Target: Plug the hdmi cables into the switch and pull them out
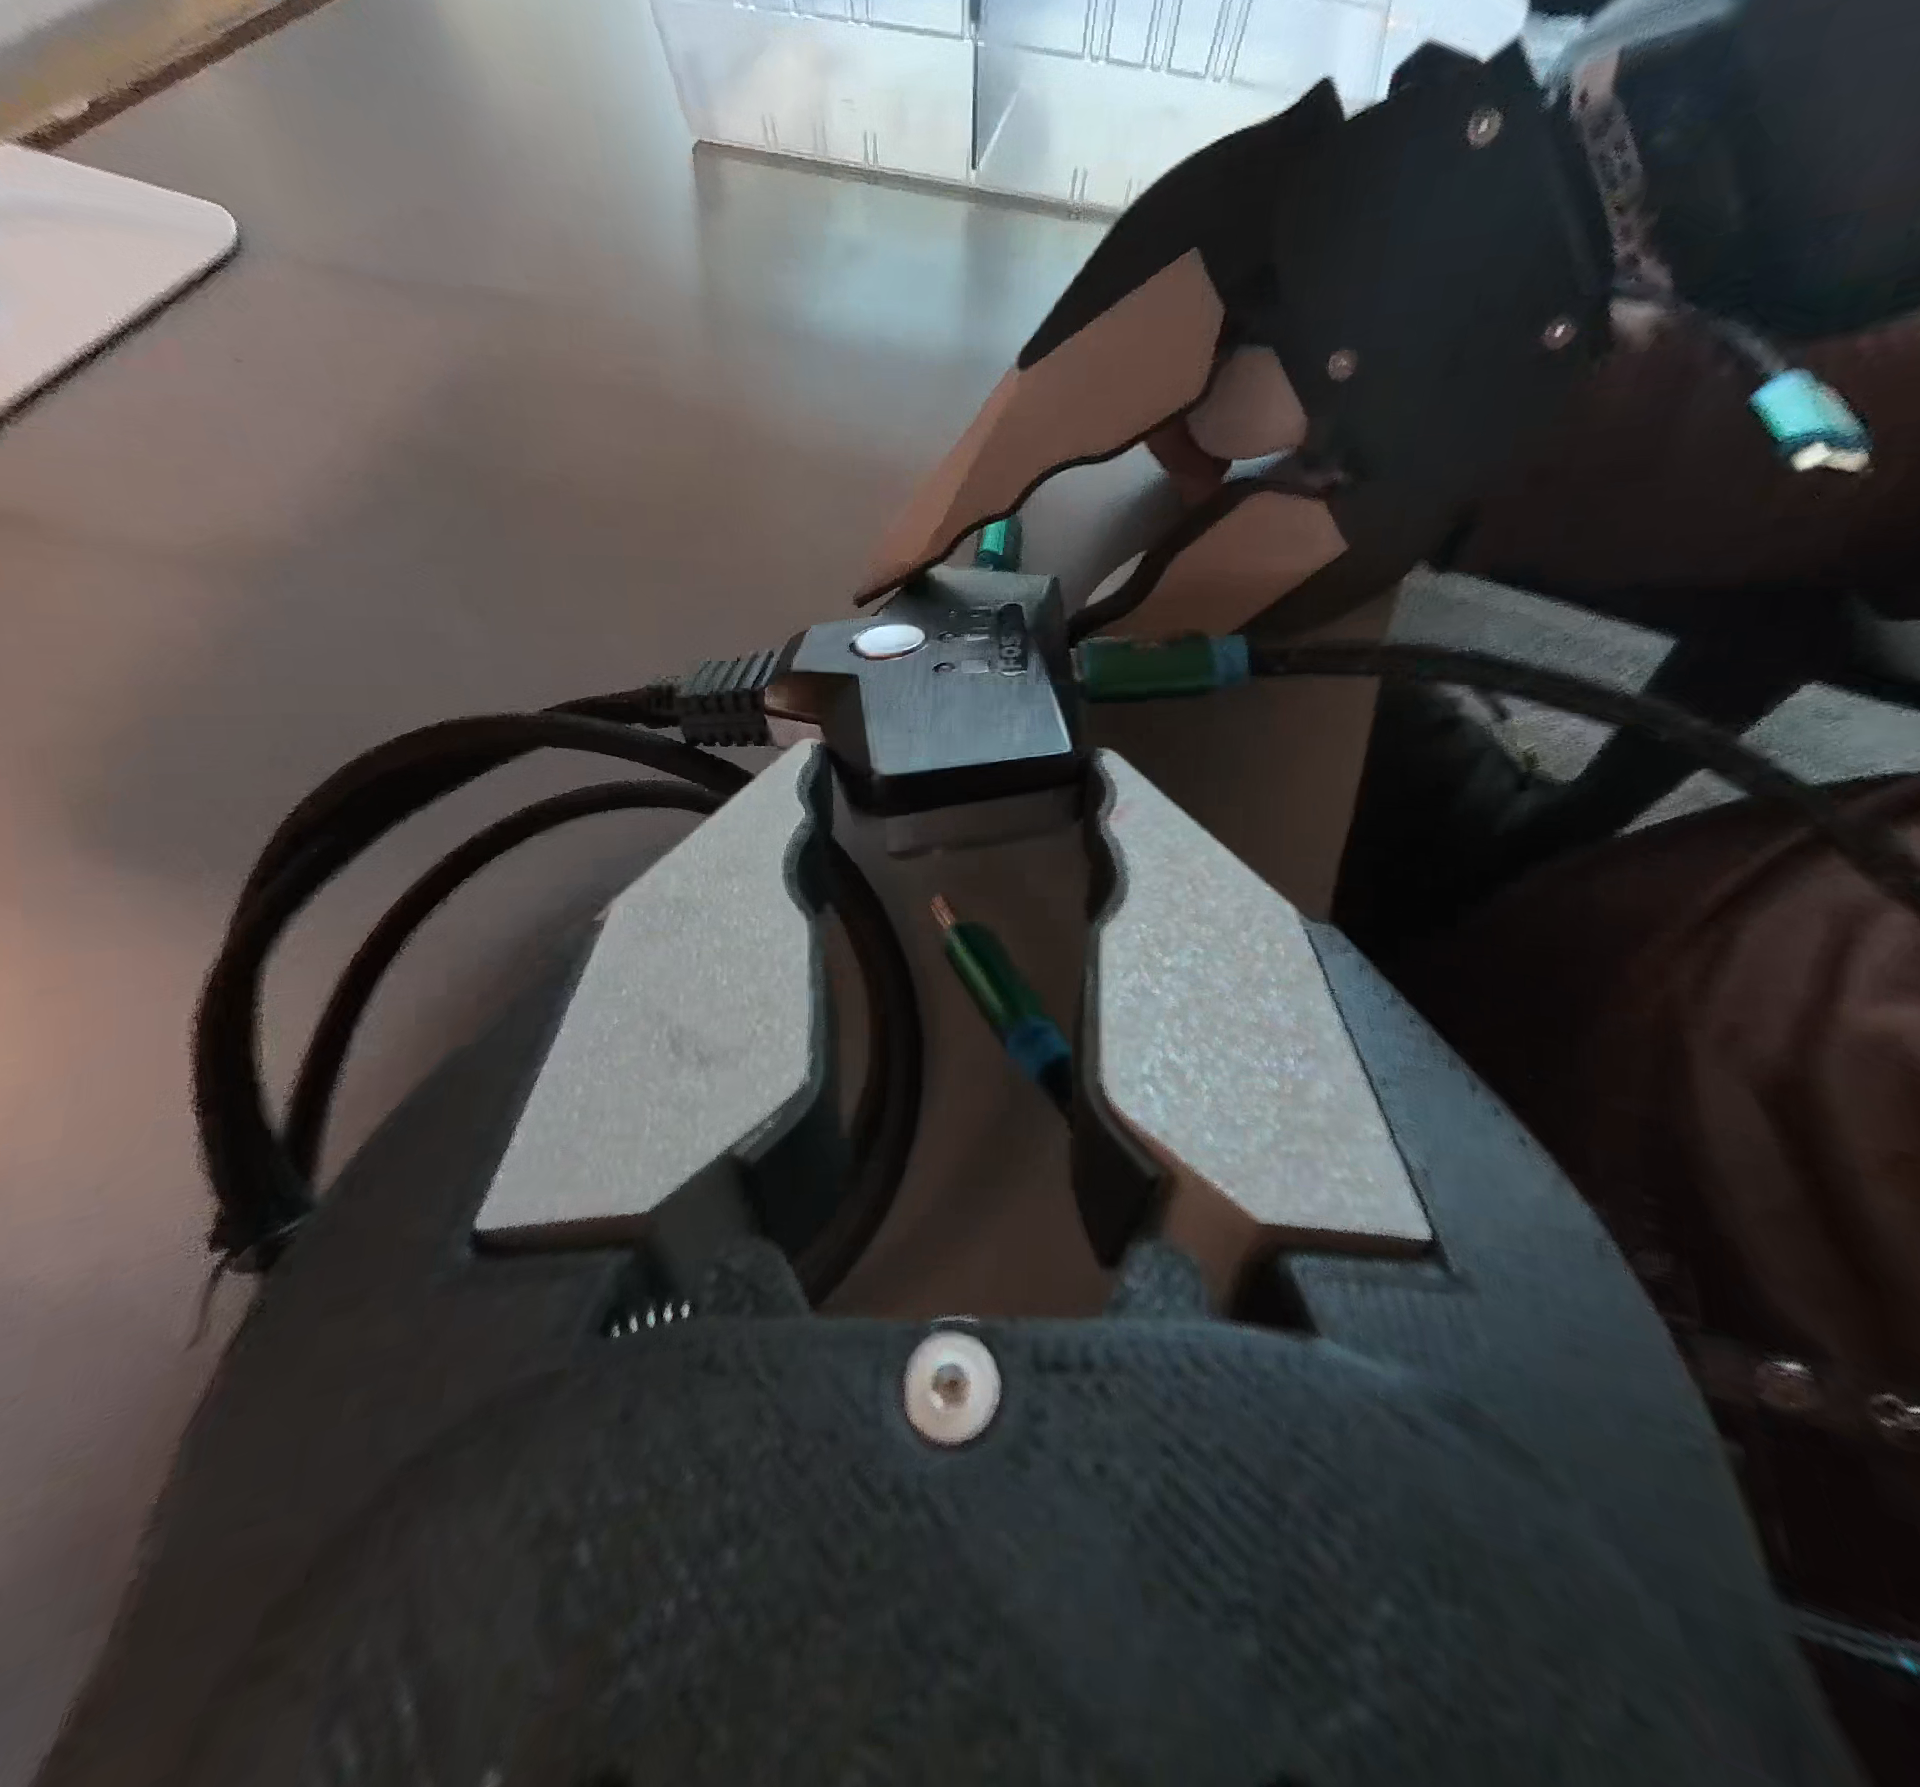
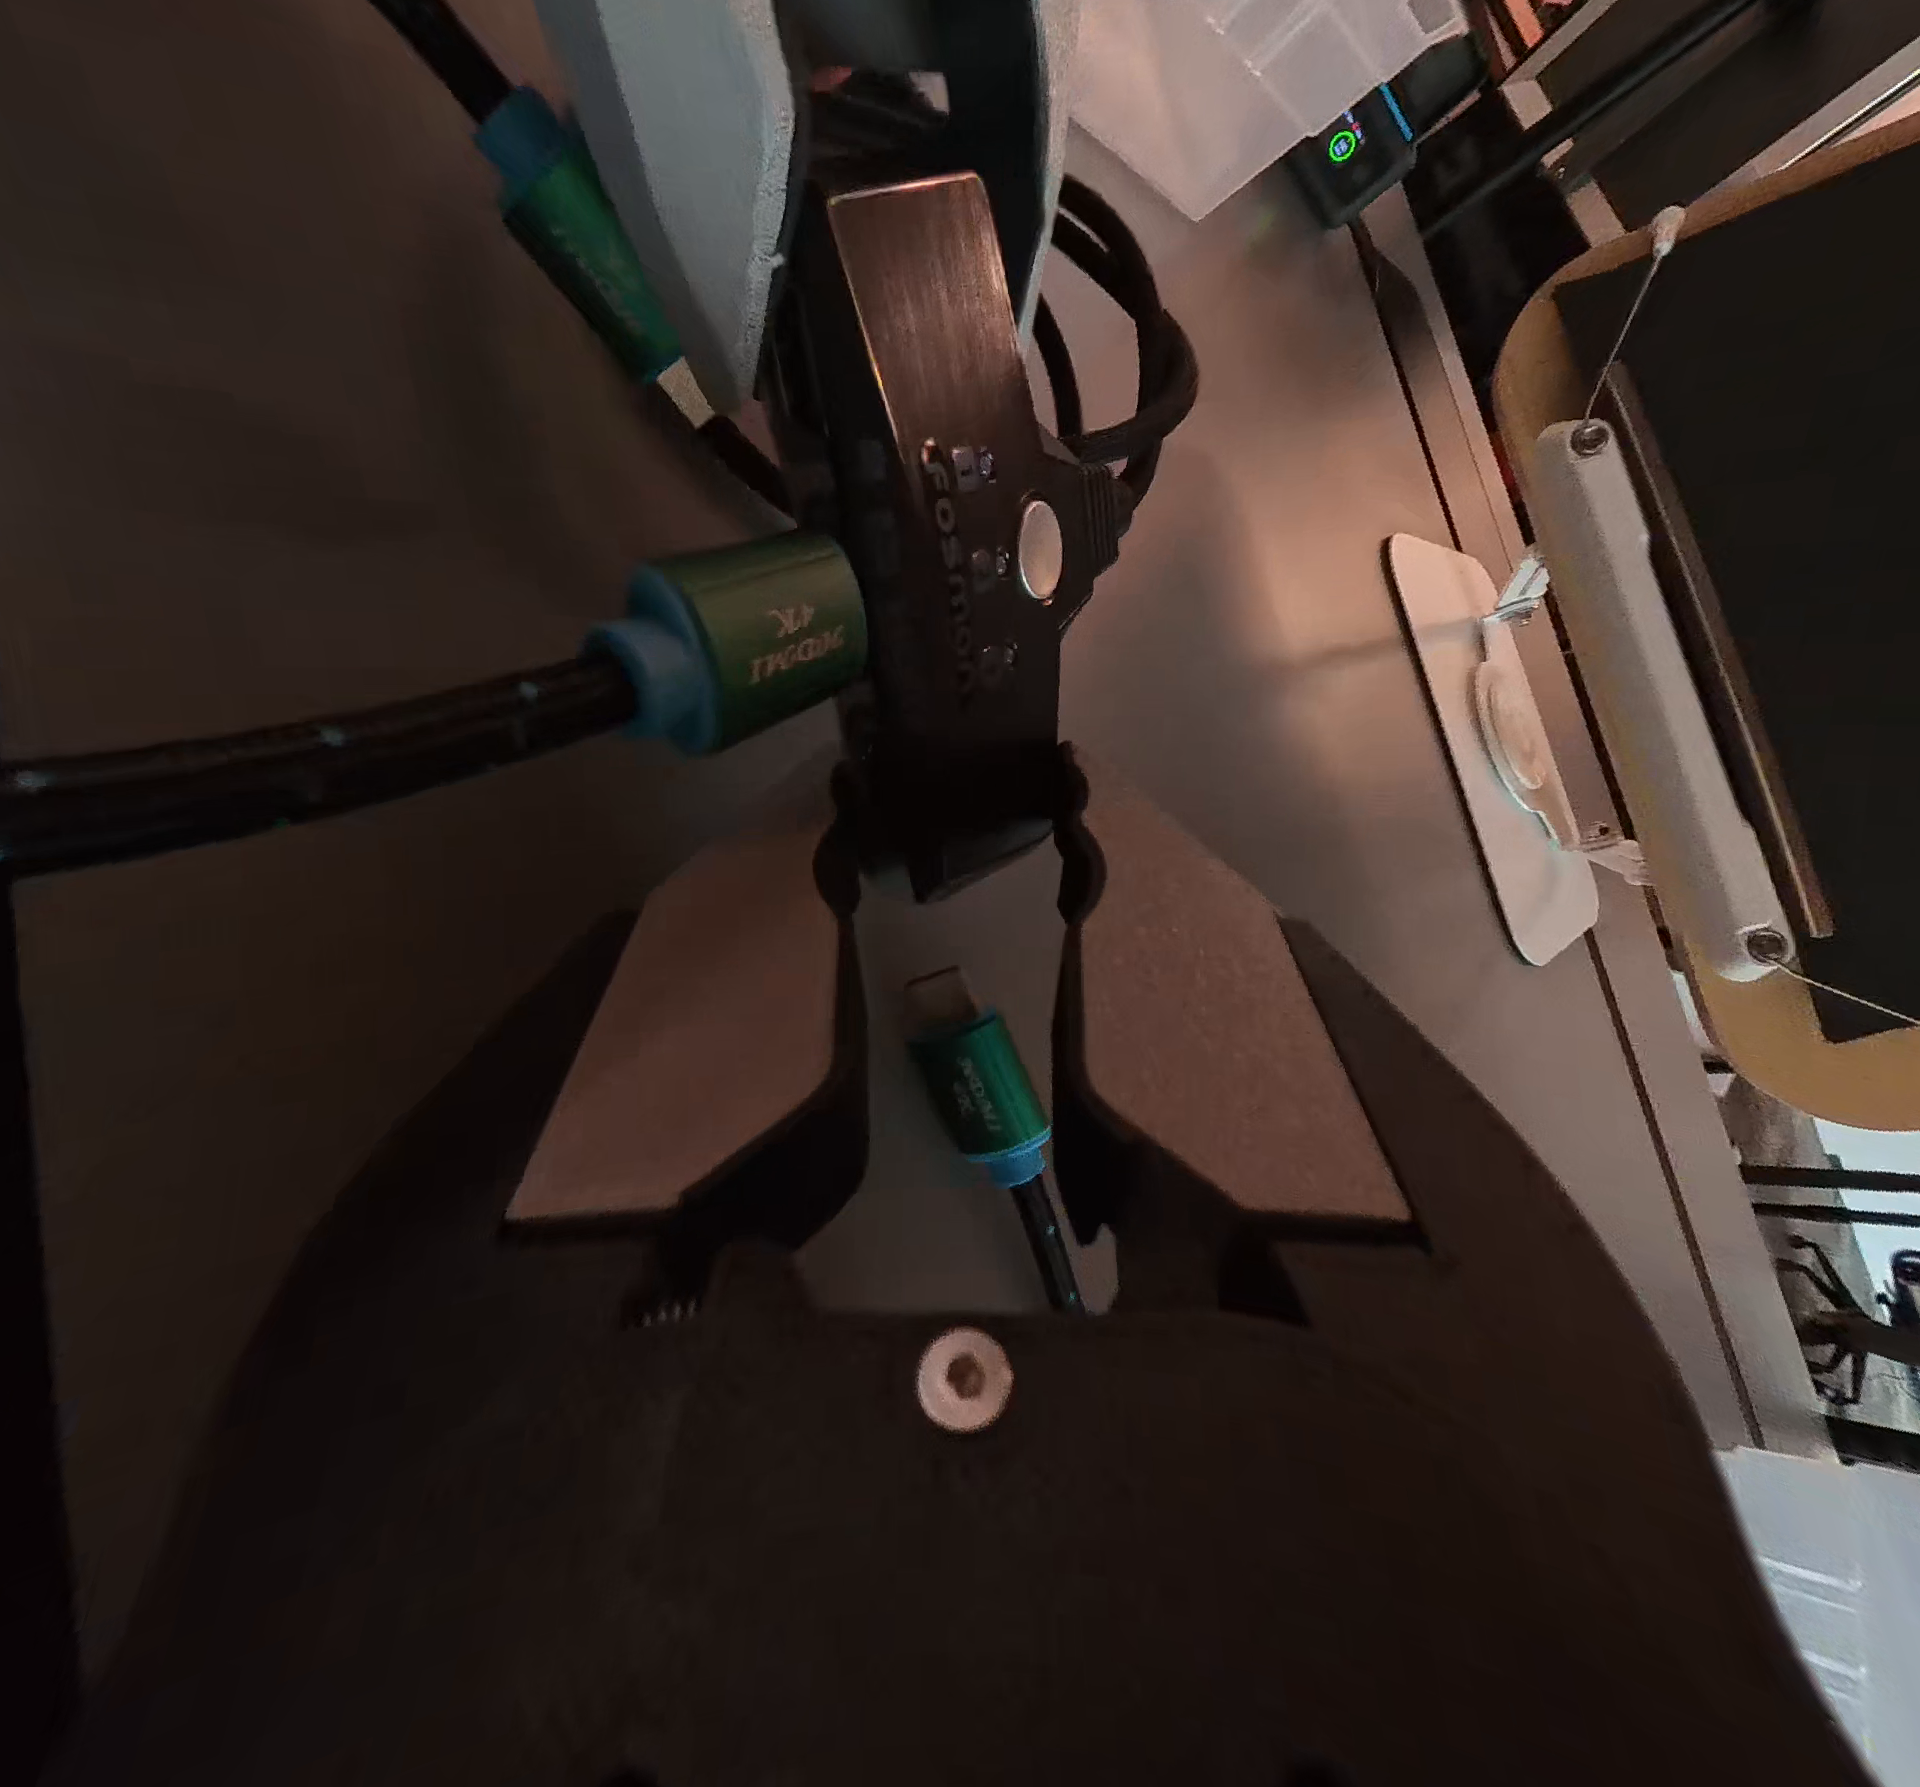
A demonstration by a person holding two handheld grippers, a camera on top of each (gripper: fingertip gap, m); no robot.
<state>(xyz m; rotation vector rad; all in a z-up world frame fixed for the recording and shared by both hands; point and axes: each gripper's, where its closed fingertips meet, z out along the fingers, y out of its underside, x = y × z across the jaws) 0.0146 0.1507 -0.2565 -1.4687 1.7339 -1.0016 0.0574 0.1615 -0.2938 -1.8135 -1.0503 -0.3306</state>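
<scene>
Far left of the bench point(image 1: 468, 387), toward its left edge: a pale flat pad point(image 1: 94, 283), no part of the job. Next, a black ribbed lead point(image 1: 727, 698) entering the left side of the switch point(image 1: 966, 709), looped away over the bench top. At mid-bench, short of the clear plastic boxes point(image 1: 987, 44) along the back: the switch itself, pinched at its near end by the left gripper point(image 1: 954, 787), one pad against each side. At the opposite end, clasped by the right gripper point(image 2: 956, 833), fingertips set close on either side of the dark casing, apparently gripping. On the switch's right side, one green plug point(image 1: 1153, 667) seated in a port, its braided cable point(image 1: 1558, 688) trailing off toward the right edge. Not yet in: a second green plug point(image 1: 987, 989) lying loose on the bench between the left gripper's fingers, bare metal tip showing; another point(image 2: 977, 1083) loose below the right gripper; a further teal-collared one point(image 1: 1808, 433) farther right, likewise free. Judged from this: plugging-in barely started, one cable home and the others waiting, or else pulling-out nearly finished with one left to draw. Impossible to tell which from these views alone. Either way, work remaining on the seated plug and the loose ones.
</scene>
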